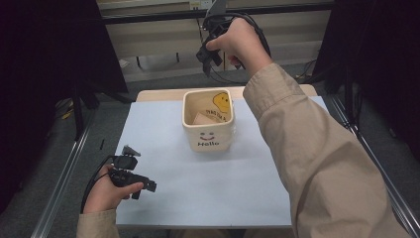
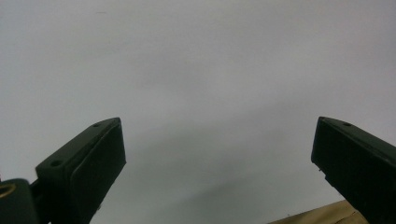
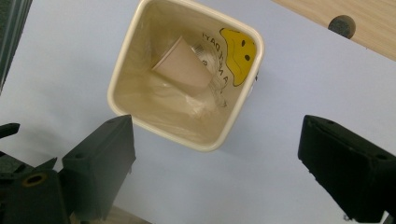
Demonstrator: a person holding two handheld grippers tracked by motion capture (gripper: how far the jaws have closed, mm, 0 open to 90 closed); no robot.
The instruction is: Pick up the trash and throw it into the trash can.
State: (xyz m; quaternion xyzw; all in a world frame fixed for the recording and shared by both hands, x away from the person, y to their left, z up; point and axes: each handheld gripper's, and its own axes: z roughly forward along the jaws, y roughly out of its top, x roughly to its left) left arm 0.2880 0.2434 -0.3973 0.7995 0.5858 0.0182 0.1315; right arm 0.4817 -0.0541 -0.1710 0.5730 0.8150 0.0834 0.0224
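Note:
A cream square bin with a yellow smiley and the word "Hello" stands upright at the middle back of the pale sheet. In the right gripper view a brown paper cup lies tilted on crumpled clear plastic inside the bin. My right gripper hangs high over the bin's far side and looks down into it. Its jaws stand open with nothing between them. My left gripper rests low at the sheet's front left, also open and empty, facing bare sheet.
The sheet covers a wooden table whose bare edge, with a round hole, lies behind the bin. Metal rails run along both sides. Cables lie on the floor past the table. The right sleeve crosses the sheet's right half.

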